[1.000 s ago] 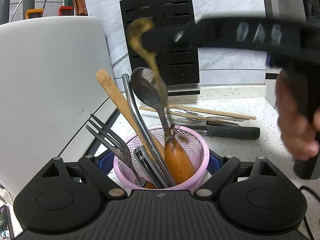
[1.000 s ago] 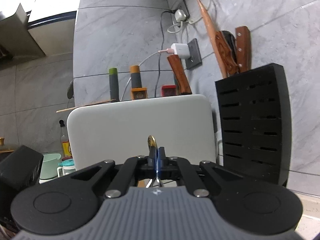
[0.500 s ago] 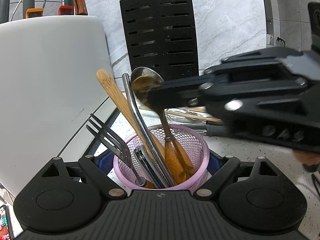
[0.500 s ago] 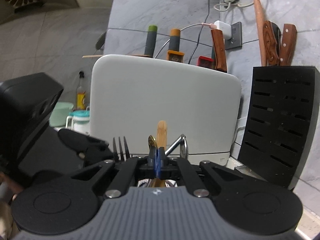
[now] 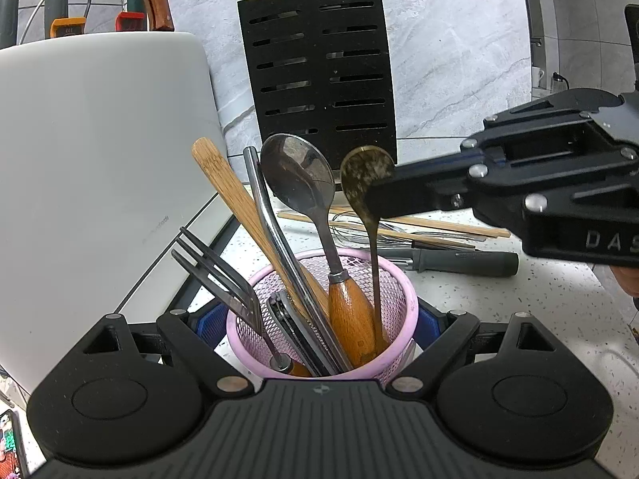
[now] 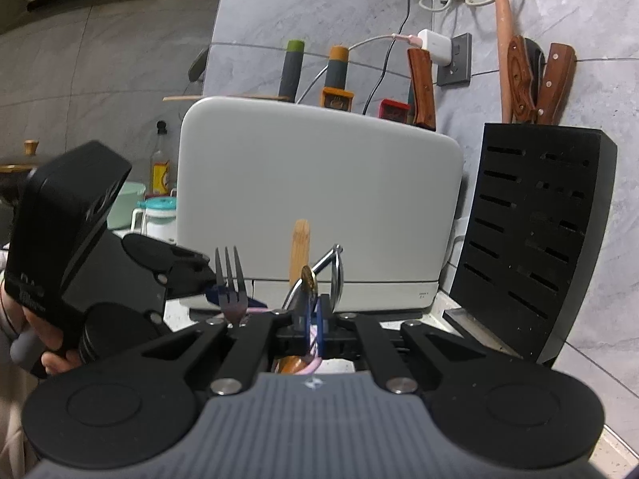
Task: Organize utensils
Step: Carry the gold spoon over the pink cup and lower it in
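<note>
Several utensils already standing in the pink mesh cup (image 5: 393, 287), clamped by the left claw (image 5: 321, 319). Right claw (image 6: 313, 313) pinched shut on the tarnished brass spoon (image 5: 365, 171), handle down inside the cup, not yet released. Left lying on the speckled bench (image 5: 519, 299): wooden chopsticks (image 5: 459, 226) and a dark-handled whisk (image 5: 465, 259). Crowding nearby: large steel spoon (image 5: 299, 175), black knife block (image 5: 319, 64)

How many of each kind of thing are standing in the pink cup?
Spoons: 2
Fork: 1
Bamboo stick: 1
Steel handle: 1
Folded metal tool: 1
Total in cup: 6
</note>
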### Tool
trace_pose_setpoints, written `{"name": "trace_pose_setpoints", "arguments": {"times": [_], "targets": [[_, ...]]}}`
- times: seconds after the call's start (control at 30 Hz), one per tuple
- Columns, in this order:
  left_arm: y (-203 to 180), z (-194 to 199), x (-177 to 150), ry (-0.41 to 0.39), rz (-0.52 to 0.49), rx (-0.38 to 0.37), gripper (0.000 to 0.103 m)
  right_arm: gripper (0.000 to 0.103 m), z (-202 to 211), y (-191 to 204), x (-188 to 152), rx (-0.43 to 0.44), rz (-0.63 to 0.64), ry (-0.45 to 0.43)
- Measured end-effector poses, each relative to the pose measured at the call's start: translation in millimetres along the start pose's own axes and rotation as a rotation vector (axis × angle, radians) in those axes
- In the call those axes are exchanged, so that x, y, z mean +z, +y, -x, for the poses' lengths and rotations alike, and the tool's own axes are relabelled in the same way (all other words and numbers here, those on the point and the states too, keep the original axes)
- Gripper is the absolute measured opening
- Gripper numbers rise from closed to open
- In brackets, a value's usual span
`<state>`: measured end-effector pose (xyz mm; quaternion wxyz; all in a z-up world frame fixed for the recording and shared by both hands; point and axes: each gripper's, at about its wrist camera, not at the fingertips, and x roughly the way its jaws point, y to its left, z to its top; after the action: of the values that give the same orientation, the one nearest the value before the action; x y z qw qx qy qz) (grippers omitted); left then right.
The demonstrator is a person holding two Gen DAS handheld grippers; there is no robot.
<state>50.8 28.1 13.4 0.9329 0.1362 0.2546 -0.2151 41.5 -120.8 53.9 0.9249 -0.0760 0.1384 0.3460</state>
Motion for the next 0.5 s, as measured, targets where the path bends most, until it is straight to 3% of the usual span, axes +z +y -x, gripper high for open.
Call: {"name": "trace_pose_setpoints", "arguments": {"times": [0.3, 0.5], "targets": [[-0.8, 0.4, -0.5, -0.003, -0.008, 0.004, 0.103, 0.0, -13.0, 8.3, -7.0, 0.012, 0.069, 0.135], [-0.5, 0.3, -0.5, -0.001, -0.002, 0.002, 0.103, 0.0, -13.8, 8.5, -6.5, 0.01, 0.07, 0.152]]}}
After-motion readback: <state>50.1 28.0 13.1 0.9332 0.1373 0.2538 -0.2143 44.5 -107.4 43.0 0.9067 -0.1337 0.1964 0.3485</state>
